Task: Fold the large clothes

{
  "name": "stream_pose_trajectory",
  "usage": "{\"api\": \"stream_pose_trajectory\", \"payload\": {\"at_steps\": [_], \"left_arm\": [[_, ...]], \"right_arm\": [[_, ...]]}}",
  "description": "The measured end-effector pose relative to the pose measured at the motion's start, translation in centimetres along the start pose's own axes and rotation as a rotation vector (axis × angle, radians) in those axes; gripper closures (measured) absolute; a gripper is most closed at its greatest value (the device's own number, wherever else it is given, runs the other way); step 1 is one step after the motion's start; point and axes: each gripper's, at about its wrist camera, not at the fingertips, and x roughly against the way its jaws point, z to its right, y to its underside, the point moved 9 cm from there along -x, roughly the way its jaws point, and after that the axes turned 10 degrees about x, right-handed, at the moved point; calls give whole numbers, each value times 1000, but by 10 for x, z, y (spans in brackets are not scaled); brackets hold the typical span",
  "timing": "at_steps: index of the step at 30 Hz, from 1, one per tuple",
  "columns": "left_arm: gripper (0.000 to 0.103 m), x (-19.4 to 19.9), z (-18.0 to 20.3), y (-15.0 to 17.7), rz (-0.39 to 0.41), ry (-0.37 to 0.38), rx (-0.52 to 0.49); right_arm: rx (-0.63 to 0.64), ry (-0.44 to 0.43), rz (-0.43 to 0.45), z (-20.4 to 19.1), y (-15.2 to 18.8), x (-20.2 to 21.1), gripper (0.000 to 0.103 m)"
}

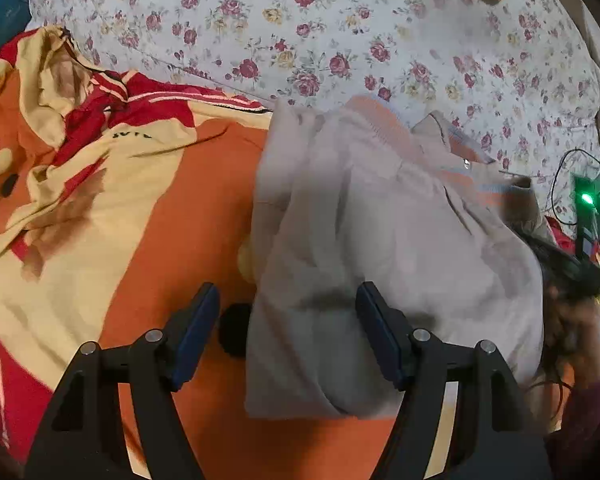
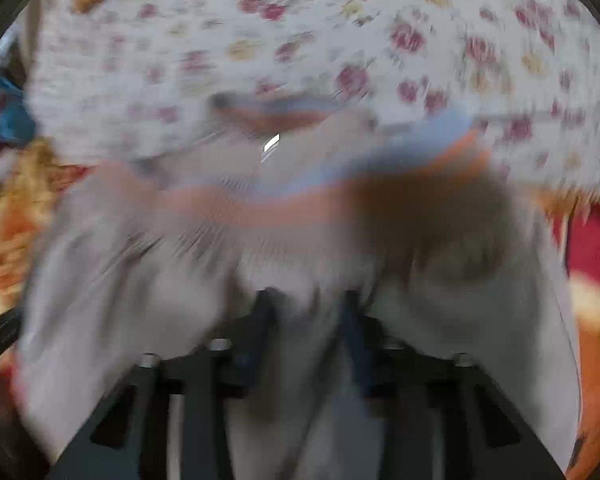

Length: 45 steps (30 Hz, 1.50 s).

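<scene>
Spread wide, the left claw (image 1: 288, 320) hovered over the near left edge of the pale grey garment (image 1: 380, 248), gripping nothing. Orange bedding (image 1: 188, 220) lay bare beside that edge, with the floral sheet (image 1: 340, 32) open beyond. Lengthwise, the garment ran away from the claw, its orange-and-blue ribbed band (image 1: 452, 148) at the far end. Through heavy blur, the right claw (image 2: 306, 320) looked pinched on grey cloth (image 2: 140, 280).

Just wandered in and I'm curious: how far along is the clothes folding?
Early on, it seems. In hand: the right gripper has its jaws closed on the pale grey garment, which is bunched, not flat. The left gripper is open and holding nothing. Left: the yellow and red jacket lies crumpled on the orange bedcover, unfolded.
</scene>
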Motion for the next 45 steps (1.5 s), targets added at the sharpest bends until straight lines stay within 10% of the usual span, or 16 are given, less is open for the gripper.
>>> {"api": "stream_pose_trajectory", "payload": {"at_steps": [7,11,17,22,31,38,40,42,45], "left_arm": [[33,3,-19,-12,23,3,39],[33,6,-17,-11,6,21,54],[33,7,-11,-8,38,-29,-7],[30,-7,-13,-11,47,-73,-31],[30,6,-19,-12,6,20,25],[30,9,-24,-14,20,8,39],[30,10,-30,-13,22,-6,55],[30,15,-36,-10,8,12,88],[30,27,-36,-2,-5,72,76]], "right_arm": [[-84,67,85,23,-32,7,71],[-138,-27,118,21,-20,50,43],[22,-221,15,-69,-12,30,47],[105,-29,26,-99,-26,-26,50],[-78,-140,92,-29,9,65,36],[-204,159,91,88,94,127,20],[-230,70,31,84,110,109,31],[-199,-1,27,72,116,102,92],[-160,139,98,87,113,120,103]]}}
